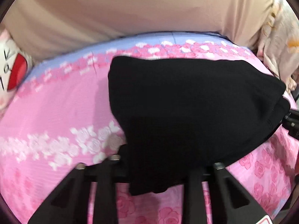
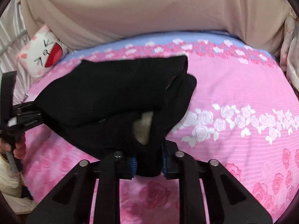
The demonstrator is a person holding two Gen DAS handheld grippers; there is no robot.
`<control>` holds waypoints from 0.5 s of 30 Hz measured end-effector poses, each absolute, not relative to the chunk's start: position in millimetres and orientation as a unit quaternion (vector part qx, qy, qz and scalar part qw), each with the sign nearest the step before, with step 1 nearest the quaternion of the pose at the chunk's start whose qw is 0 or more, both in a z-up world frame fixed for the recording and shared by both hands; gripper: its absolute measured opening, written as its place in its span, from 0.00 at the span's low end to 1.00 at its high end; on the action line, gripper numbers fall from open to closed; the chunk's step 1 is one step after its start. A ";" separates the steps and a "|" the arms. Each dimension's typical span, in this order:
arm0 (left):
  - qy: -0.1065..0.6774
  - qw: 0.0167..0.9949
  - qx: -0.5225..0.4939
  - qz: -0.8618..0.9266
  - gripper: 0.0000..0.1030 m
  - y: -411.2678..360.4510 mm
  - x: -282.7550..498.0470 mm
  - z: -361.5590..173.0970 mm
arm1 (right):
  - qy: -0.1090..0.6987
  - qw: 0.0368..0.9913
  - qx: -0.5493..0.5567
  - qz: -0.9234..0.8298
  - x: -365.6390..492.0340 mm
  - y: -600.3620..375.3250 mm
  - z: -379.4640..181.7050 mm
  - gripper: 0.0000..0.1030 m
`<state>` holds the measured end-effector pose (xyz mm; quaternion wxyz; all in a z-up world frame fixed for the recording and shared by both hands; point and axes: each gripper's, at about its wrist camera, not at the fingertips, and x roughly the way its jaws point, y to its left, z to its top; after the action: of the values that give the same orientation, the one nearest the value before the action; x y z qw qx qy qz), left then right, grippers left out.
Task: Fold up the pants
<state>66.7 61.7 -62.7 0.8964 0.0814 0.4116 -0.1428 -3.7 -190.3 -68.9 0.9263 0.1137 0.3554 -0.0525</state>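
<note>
The black pants (image 1: pixel 186 112) are a folded bundle held between both grippers above the pink rose-patterned bed cover (image 1: pixel 56 112). My left gripper (image 1: pixel 155 169) is shut on the near left edge of the pants; the cloth drapes over its fingers and hides the tips. In the right wrist view the pants (image 2: pixel 112 97) stretch left across the bed cover (image 2: pixel 233 85), and a pale inner label shows. My right gripper (image 2: pixel 148 165) is shut on the near right edge of the pants, blue pads pressed on the cloth. The left gripper (image 2: pixel 24 115) shows at the left edge there.
A beige padded headboard (image 1: pixel 130 9) runs along the far side of the bed. A white cat-face pillow (image 2: pixel 43 56) lies at the far left corner. A pale floral cloth (image 1: pixel 280 46) hangs at the right. The person's hand (image 2: pixel 18 147) holds the left gripper's handle.
</note>
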 end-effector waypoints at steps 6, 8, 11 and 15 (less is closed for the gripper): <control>0.440 0.877 0.035 -0.192 0.13 89.2 24.2 -47.7 | 0.356 0.924 0.136 -0.040 -53.7 -185.8 -59.1 0.17; 0.447 0.872 0.046 -0.194 0.15 87.4 3.6 -52.9 | 0.373 0.916 0.141 -0.044 -66.6 -182.1 -69.4 0.19; 0.457 0.871 0.077 -0.164 0.35 78.3 -10.9 -75.4 | 0.405 0.902 0.139 -0.058 -75.5 -184.4 -98.6 0.33; 0.438 0.880 0.088 -0.163 0.49 93.2 -35.4 -54.7 | 0.360 0.917 0.160 -0.062 -104.2 -193.2 -66.8 0.33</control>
<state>-35.4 93.2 -54.7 0.8797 0.0881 0.4380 -0.1629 -104.2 -193.2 -66.8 0.9171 0.1603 0.3598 -0.0615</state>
